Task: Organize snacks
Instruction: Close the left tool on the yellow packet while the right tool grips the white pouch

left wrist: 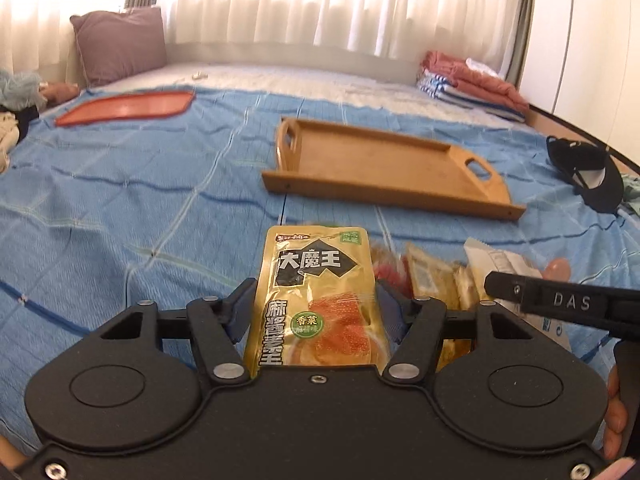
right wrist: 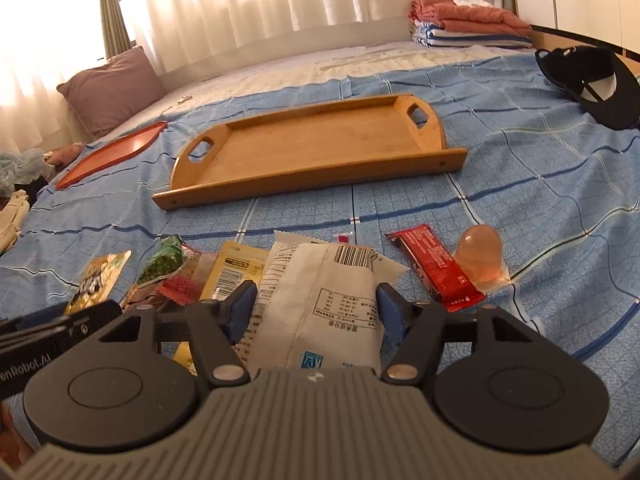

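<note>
My left gripper [left wrist: 316, 300] is shut on a gold snack pouch [left wrist: 316, 276] with black Chinese lettering and holds it above the blue sheet. It also shows in the right wrist view [right wrist: 98, 276]. My right gripper [right wrist: 314, 304] has its blue pads on both sides of a white snack packet [right wrist: 320, 296]; whether it is clamped I cannot tell. Beyond lies an empty wooden tray [left wrist: 384, 168] [right wrist: 312, 152]. Other snacks lie in a pile: a green pea pack [right wrist: 164, 266], a yellow pack [right wrist: 234, 270], a red bar [right wrist: 436, 270] and a pink jelly cup [right wrist: 480, 258].
A red tray [left wrist: 124, 108] [right wrist: 108, 154] lies far left. A black cap [left wrist: 584, 172] [right wrist: 592, 84] sits at the right. Folded towels [left wrist: 472, 80] [right wrist: 468, 26] and a purple pillow [left wrist: 120, 46] are at the back by the curtains.
</note>
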`<state>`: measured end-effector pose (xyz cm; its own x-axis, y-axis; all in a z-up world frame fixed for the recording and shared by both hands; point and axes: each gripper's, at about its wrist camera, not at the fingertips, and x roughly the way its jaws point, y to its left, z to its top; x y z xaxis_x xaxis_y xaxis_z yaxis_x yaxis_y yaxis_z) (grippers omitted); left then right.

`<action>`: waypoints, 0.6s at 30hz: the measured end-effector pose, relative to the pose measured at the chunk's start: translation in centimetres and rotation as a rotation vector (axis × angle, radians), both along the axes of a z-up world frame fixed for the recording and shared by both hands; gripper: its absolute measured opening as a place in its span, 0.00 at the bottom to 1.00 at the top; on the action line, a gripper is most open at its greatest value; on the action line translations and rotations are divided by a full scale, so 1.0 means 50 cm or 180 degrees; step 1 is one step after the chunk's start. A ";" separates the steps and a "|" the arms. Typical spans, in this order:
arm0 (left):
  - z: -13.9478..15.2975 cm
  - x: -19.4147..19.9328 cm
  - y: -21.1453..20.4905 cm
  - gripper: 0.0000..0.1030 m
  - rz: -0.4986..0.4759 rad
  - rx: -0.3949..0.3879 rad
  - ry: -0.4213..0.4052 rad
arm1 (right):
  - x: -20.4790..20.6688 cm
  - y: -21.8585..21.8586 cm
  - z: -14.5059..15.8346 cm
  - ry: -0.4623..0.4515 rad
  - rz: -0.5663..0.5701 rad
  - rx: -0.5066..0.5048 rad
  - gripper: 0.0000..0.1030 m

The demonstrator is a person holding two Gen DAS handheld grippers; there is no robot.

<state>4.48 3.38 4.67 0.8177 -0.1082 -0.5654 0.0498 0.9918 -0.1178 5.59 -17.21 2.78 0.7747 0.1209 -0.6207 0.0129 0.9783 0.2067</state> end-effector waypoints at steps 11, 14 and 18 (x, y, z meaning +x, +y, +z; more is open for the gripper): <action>0.080 0.060 -0.003 0.59 -0.0201 -0.0050 -0.0088 | 0.024 -0.027 0.086 -0.0264 0.0165 0.0059 0.65; 0.115 0.094 -0.007 0.59 -0.0256 -0.0055 -0.0161 | 0.056 -0.050 0.111 -0.0307 0.0184 0.0054 0.65; 0.156 0.162 -0.021 0.59 -0.0332 -0.0119 -0.0206 | 0.116 -0.088 0.138 -0.0285 0.0105 0.0048 0.65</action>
<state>12.59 2.34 12.48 0.8356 -0.2145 -0.5057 0.1611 0.9758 -0.1477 11.39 -21.62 9.69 0.8223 0.1561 -0.5472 -0.0384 0.9747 0.2203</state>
